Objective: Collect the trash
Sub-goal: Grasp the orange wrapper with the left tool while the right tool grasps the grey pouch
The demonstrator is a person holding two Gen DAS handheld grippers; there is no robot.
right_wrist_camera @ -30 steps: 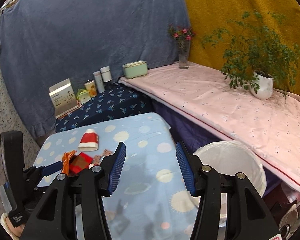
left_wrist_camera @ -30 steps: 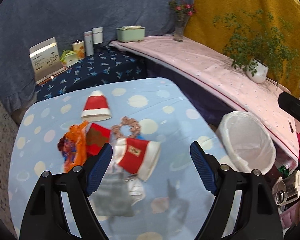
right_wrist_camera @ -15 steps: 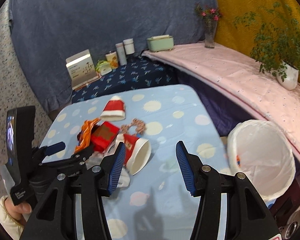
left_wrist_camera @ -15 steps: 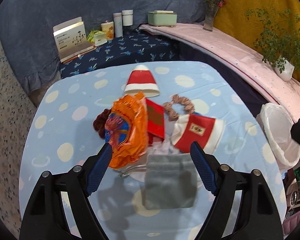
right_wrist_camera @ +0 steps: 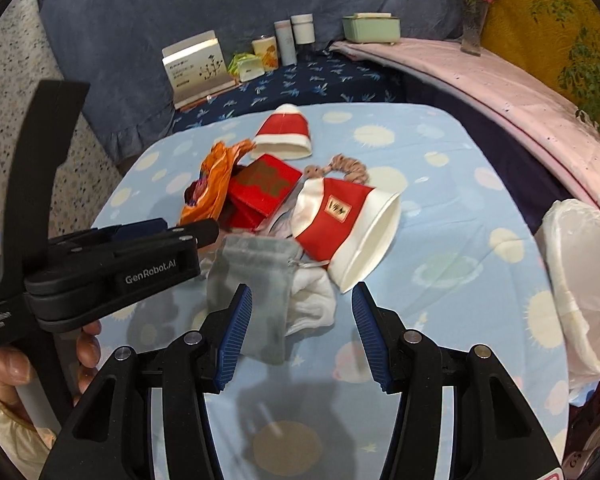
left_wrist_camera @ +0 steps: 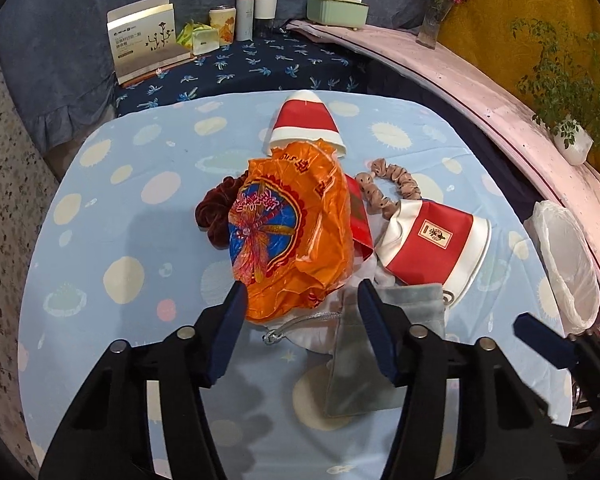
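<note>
Trash heap on a table (left_wrist_camera: 112, 216) with a blue spotted cloth, seen from both wrist cameras. Left gripper (left_wrist_camera: 302, 320) hangs low over the near edge of the heap, jaws wide and holding nothing; its blue fingertips (left_wrist_camera: 232, 312) flank the lower edge of a crumpled orange wrapper (left_wrist_camera: 296, 236), the left one at the wrapper's edge, though contact cannot be judged. Right gripper (right_wrist_camera: 302, 320) also stands wide and empty, above a grey pouch (right_wrist_camera: 256, 280) and a white cloth (right_wrist_camera: 314, 304) beside it. A red box (right_wrist_camera: 266, 186) lies behind the wrapper, partly covered by it in the left view. One red-and-white paper cup (left_wrist_camera: 432, 246) lies on its side, mouth toward the right, touching the pouch; a second cup (left_wrist_camera: 306, 126) stands upside down at the far side of the heap. A dark red scrunchie (left_wrist_camera: 214, 216) shows at the wrapper's left, a tan spotted scrunchie (left_wrist_camera: 392, 190) between the two cups. A bin (right_wrist_camera: 580, 280) lined with a white bag stands off the table's right edge, well apart from the heap.
</note>
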